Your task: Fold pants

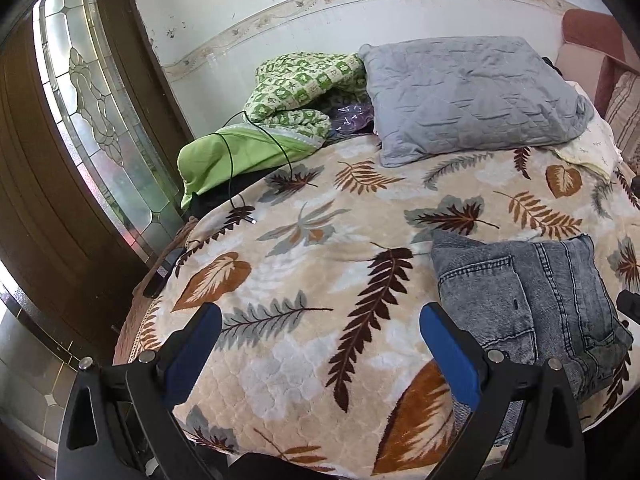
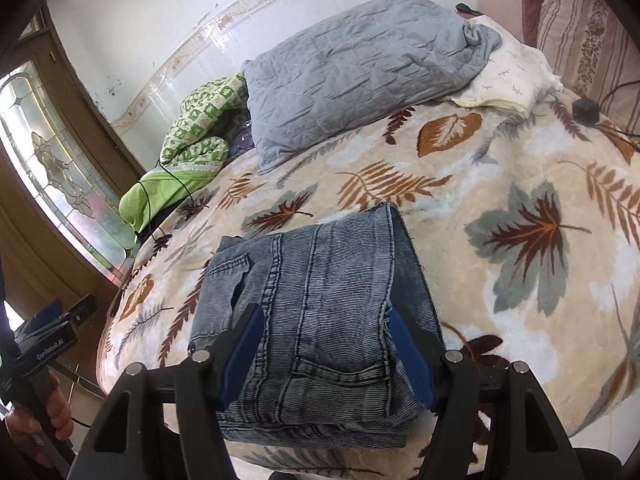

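Note:
The grey-blue denim pants (image 2: 316, 312) lie folded into a compact stack near the bed's front edge, on the leaf-print blanket (image 2: 520, 240). My right gripper (image 2: 324, 356) is open, its blue pads (image 2: 244, 356) standing at either side of the stack's near end. In the left wrist view the pants (image 1: 532, 300) lie to the right. My left gripper (image 1: 320, 344) is open and empty over the bare blanket (image 1: 304, 264), left of the pants. The left gripper also shows at the far left of the right wrist view (image 2: 56, 320), off the bed.
A grey quilted pillow (image 1: 468, 92) and a green patterned quilt (image 1: 296, 92) lie at the back by the wall. A black cable (image 1: 236, 184) trails onto the blanket. A wooden door with leaded glass (image 1: 92, 120) stands left. A striped cushion (image 2: 588, 36) and small black box (image 2: 585, 111) sit far right.

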`<state>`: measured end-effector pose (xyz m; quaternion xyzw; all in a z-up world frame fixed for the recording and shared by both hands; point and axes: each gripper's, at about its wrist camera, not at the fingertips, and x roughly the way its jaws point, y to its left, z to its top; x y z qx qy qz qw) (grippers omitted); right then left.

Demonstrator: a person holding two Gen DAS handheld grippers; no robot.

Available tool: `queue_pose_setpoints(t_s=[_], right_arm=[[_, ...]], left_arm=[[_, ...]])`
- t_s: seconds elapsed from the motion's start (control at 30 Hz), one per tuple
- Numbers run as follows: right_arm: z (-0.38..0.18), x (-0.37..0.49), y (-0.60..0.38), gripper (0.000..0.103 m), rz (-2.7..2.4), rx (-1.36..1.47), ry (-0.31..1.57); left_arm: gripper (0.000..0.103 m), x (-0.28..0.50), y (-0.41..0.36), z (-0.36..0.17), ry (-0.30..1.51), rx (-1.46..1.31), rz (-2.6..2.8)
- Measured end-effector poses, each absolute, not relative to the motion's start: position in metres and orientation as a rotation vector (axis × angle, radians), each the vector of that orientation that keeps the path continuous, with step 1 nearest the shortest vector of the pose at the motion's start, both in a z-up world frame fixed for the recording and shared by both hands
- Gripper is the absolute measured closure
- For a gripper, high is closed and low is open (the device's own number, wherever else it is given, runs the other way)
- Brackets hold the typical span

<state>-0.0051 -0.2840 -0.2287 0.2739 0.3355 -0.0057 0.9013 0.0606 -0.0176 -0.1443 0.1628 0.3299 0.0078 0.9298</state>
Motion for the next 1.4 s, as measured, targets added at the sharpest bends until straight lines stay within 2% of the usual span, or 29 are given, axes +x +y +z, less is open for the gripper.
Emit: queue_pose_setpoints(t_s=[0.23, 0.77, 1.13, 1.4], right_arm=[[-0.233, -0.006, -0.286, 0.034, -0.01, 0.579, 0.696], [-0.27, 0.007, -0.317, 0.03, -0.033, 0.697, 0.791], [-0.296, 0.041, -0.346, 0.03, 0.005, 0.862, 0.856], [-0.304, 0.054, -0.351, 0.03, 0.065, 0.932, 0.865]], left_arm=[[0.004, 0.063, -0.025, -0.154, 0.726, 0.318, -0.04], [0.004, 0.115, -0.045, -0.23, 1.149, 0.021, -0.442], [0.004, 0.134, -0.083, -0.244, 1.208, 0.036, -0.602], [0.004, 0.134, -0.091, -0.25, 1.176, 0.086, -0.574]])
